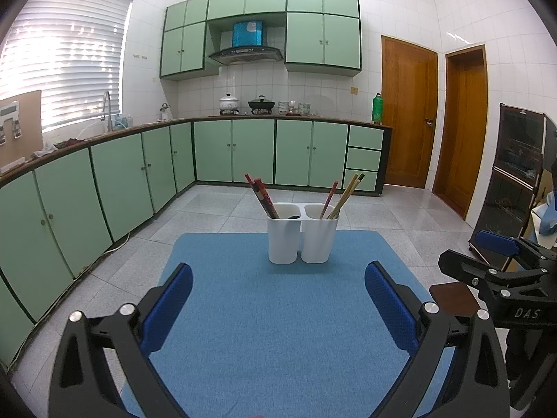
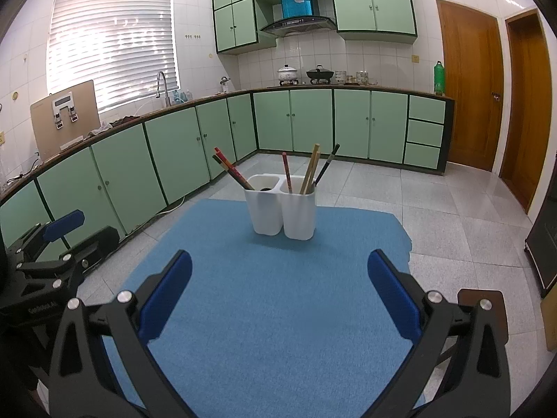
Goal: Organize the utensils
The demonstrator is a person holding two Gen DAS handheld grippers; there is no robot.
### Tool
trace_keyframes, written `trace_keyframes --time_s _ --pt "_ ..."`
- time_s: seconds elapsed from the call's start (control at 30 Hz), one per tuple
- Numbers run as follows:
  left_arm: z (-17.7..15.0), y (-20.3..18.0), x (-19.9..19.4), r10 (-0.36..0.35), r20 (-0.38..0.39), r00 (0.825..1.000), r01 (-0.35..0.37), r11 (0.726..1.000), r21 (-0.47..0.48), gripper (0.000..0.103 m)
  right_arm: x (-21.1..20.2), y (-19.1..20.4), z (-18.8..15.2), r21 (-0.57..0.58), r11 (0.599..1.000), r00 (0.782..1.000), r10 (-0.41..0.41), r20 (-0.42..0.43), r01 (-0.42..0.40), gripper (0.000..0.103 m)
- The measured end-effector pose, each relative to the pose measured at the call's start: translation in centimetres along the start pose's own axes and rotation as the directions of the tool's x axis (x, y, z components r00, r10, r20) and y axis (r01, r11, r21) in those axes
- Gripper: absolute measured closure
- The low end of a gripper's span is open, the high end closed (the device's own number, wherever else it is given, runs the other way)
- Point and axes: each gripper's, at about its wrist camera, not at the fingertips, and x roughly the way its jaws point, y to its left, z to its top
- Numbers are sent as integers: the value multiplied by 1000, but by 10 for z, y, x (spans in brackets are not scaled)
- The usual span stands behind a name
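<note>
A white two-compartment utensil holder [image 1: 302, 237] [image 2: 282, 209] stands near the far edge of a blue mat [image 1: 278, 313] [image 2: 278, 296]. Red chopsticks [image 1: 261, 195] [image 2: 232, 169] lean left out of its left compartment. Several chopsticks, red, tan and dark [image 1: 343, 195] [image 2: 311, 170], lean right out of the right compartment. My left gripper [image 1: 278, 278] is open and empty, hovering over the near part of the mat. My right gripper [image 2: 279, 266] is open and empty too, beside it on the right; it shows at the right edge of the left wrist view [image 1: 497, 247].
The mat covers a small table with a brown corner [image 2: 484, 306] showing. Around it are a tiled floor [image 2: 435, 202], green kitchen cabinets [image 1: 104, 181] along the left and back, wooden doors [image 1: 409, 111] at the right, and a dark glass cabinet [image 1: 515, 181] at far right.
</note>
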Motion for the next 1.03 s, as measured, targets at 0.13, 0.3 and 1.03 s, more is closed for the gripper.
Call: trace_keyframes --time_s 0.13,0.3,1.03 --pt "-2 -1 1 -1 0 1000 1 1000 2 6 0 -1 -1 1 1000 1000 0 0 0 5" --pt "-2 0 1 -1 -2 1000 1 1000 2 6 0 -2 -1 2 1000 1000 0 1 0 5" --pt "-5 -1 5 4 -18 1000 -4 1000 -10 6 3 -6 -3 3 1000 1000 -5 -7 5 5"
